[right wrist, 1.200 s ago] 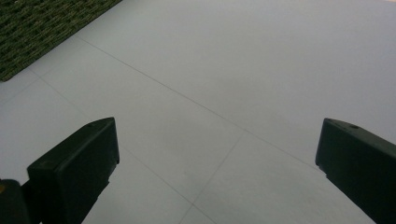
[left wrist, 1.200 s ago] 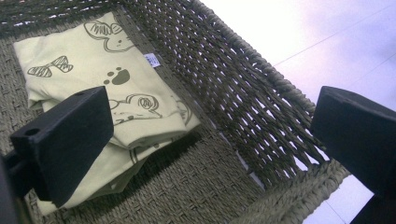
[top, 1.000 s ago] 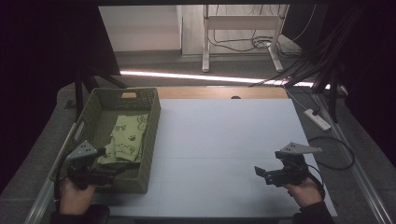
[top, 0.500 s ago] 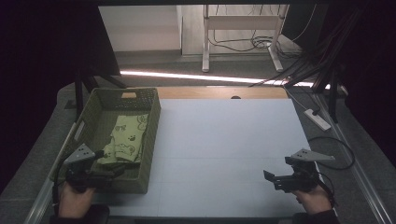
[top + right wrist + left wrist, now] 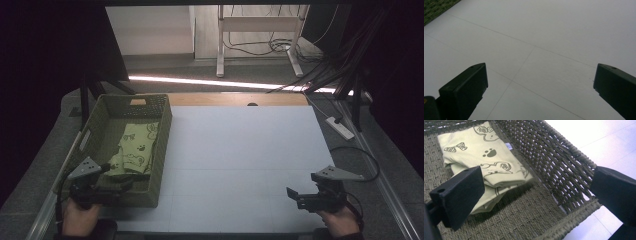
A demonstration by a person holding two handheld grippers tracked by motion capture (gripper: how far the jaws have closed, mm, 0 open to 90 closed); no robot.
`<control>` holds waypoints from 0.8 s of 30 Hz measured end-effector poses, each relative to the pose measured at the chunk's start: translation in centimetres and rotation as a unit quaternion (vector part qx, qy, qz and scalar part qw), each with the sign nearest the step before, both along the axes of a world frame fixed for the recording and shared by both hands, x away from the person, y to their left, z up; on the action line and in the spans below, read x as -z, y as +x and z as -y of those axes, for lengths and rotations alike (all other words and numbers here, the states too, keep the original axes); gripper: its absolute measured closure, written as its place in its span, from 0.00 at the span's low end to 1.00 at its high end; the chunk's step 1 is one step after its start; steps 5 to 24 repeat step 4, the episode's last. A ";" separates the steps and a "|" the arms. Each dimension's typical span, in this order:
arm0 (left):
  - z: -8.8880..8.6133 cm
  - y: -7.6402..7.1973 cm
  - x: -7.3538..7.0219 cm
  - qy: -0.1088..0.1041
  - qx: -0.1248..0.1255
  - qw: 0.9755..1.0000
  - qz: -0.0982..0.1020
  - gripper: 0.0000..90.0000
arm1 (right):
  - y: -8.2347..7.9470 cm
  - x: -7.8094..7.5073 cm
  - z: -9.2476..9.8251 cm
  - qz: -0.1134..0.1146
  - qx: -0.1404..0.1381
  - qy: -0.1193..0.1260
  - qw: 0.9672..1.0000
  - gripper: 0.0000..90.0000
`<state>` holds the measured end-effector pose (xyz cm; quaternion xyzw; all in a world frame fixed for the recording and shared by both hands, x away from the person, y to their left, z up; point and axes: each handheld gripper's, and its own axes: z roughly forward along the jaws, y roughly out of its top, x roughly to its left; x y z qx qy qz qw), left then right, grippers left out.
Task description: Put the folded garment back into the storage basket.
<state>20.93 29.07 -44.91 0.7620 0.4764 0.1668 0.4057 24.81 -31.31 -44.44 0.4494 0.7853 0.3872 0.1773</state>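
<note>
Two open tools: our left tool [image 5: 534, 195] gapes over the basket [image 5: 162, 150] holding folded cloth [image 5: 481, 152]; right tool [image 5: 539, 92] idles empty above bare worktop [image 5: 549, 30].

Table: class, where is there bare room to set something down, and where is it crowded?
The white table is bare from the basket across to the right gripper. The basket corner is crowded: folded cloth inside, and the left gripper at its near end.
</note>
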 end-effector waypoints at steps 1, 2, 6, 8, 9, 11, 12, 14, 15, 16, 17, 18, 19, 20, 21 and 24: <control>0.0 0.0 0.0 0.001 -0.001 1.000 -0.001 0.00 | 0.0 0.0 0.0 0.000 0.000 -0.003 1.000 0.00; 0.0 0.0 0.1 0.001 -0.002 1.000 -0.001 0.00 | 0.0 0.1 0.0 -0.001 0.000 -0.004 1.000 0.00; 0.0 0.0 0.1 0.002 -0.002 1.000 -0.001 0.00 | 0.0 0.1 0.0 -0.001 -0.001 -0.004 1.000 0.00; 0.0 0.0 0.1 0.002 -0.002 1.000 -0.001 0.00 | 0.0 0.1 0.0 -0.001 -0.001 -0.004 1.000 0.00; 0.0 0.0 0.1 0.002 -0.002 1.000 -0.001 0.00 | 0.0 0.1 0.0 -0.001 -0.001 -0.004 1.000 0.00; 0.0 0.0 0.1 0.002 -0.002 1.000 -0.001 0.00 | 0.0 0.1 0.0 -0.001 -0.001 -0.004 1.000 0.00; 0.0 0.0 0.1 0.002 -0.002 1.000 -0.001 0.00 | 0.0 0.1 0.0 -0.001 -0.001 -0.004 1.000 0.00; 0.0 0.0 0.1 0.002 -0.002 1.000 -0.001 0.00 | 0.0 0.1 0.0 -0.001 -0.001 -0.004 1.000 0.00; 0.0 0.0 0.1 0.002 -0.002 1.000 -0.001 0.00 | 0.0 0.1 0.0 -0.001 -0.001 -0.004 1.000 0.00; 0.0 0.0 0.1 0.002 -0.002 1.000 -0.001 0.00 | 0.0 0.1 0.0 -0.001 -0.001 -0.004 1.000 0.00; 0.0 0.0 0.1 0.002 -0.002 1.000 -0.001 0.00 | 0.0 0.1 0.0 -0.001 -0.001 -0.004 1.000 0.00; 0.0 0.0 0.1 0.002 -0.002 1.000 -0.001 0.00 | 0.0 0.1 0.0 -0.001 -0.001 -0.004 1.000 0.00; 0.0 0.0 0.1 0.002 -0.002 1.000 -0.001 0.00 | 0.0 0.1 0.0 -0.001 -0.001 -0.004 1.000 0.00; 0.0 0.0 0.1 0.002 -0.002 1.000 -0.001 0.00 | 0.0 0.1 0.0 -0.001 -0.001 -0.004 1.000 0.00; 0.0 0.0 0.1 0.002 -0.002 1.000 -0.001 0.00 | 0.0 0.1 0.0 -0.001 -0.001 -0.004 1.000 0.00; 0.0 0.0 0.1 0.002 -0.002 1.000 -0.001 0.00 | 0.0 0.1 0.0 -0.001 -0.001 -0.004 1.000 0.00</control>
